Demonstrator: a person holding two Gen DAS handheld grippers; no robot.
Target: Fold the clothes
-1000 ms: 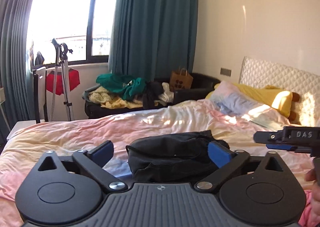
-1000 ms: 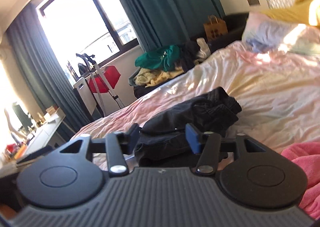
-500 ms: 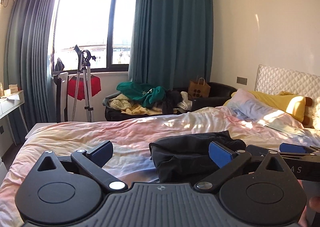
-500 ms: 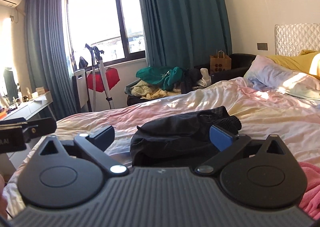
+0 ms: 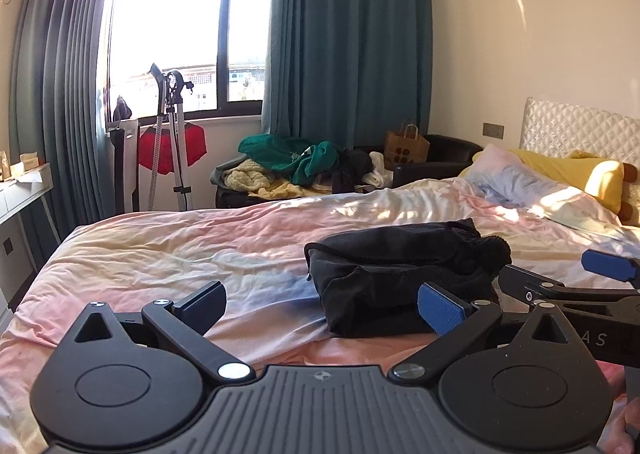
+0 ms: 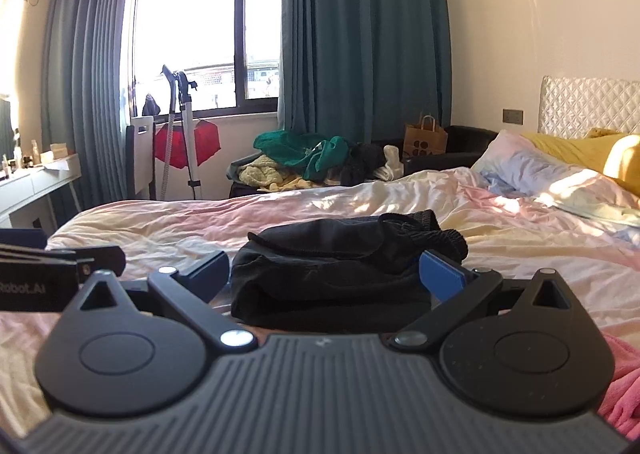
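Framing the folded black garment (image 6: 340,266) at lower centre of the right wrist view, the right gripper (image 6: 326,274) has just spread wide, its pads clear of the cloth. At lower left, the left gripper (image 6: 60,274), likewise spread and empty-jawed, reads "Robot.AI".

Both handheld tools share one build. The left gripper (image 5: 322,304) has a matte black body with a ribbed charcoal plate at its centre, marked by a small round emblem. Two broad black discs flank the plate, each with a raised circle on its face and a triangular cut-out above. Angled black link arms run from silver pivot screws to the fingers (image 5: 442,312), which carry blue rectangular pads with a fine texture. The right gripper (image 6: 325,274) looks the same, with small silver screw heads at the link tips. Pale lettering runs along each tool's black side bar, only partly readable.
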